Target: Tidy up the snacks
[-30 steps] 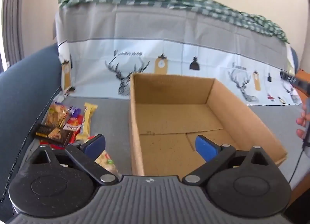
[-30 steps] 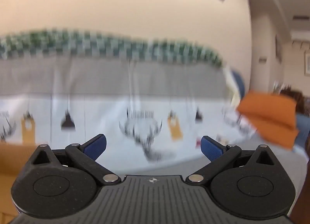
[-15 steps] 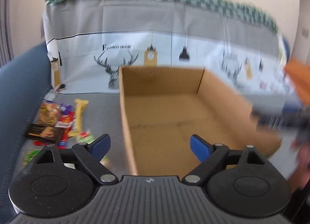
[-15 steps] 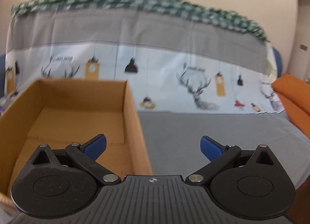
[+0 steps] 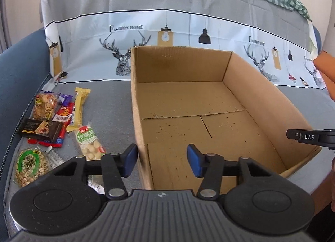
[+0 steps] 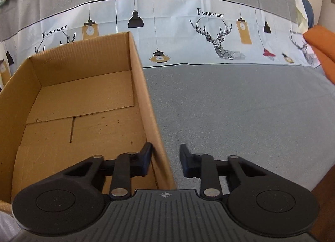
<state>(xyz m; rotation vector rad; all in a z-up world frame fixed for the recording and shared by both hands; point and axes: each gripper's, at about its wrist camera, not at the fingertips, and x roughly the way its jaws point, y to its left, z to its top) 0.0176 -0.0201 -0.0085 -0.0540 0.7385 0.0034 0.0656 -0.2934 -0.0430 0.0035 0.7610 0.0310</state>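
Note:
An empty cardboard box (image 5: 251, 87) sits on a grey covered sofa seat; it also shows in the right wrist view (image 6: 138, 78). My left gripper (image 5: 162, 162) is open and straddles the box's left wall near its front corner. My right gripper (image 6: 165, 162) is open and straddles the box's right wall near the front. Snack packets lie left of the box: a yellow bar (image 5: 79, 106), a nut packet with a green label (image 5: 89, 141), a dark bar packet (image 5: 39, 129), a red packet (image 5: 63, 120), a round green-labelled bag (image 5: 29, 164).
A patterned sofa cover with deer prints (image 5: 188, 30) rises behind the box. A blue armrest (image 5: 18, 70) stands at the left. An orange cushion (image 6: 322, 51) lies at the far right. Grey seat (image 6: 240, 106) spreads right of the box.
Both grippers have moved down and in towards the box and narrowed. The right gripper swung left from the sofa back and now straddles the right wall; the left one straddles the left wall.

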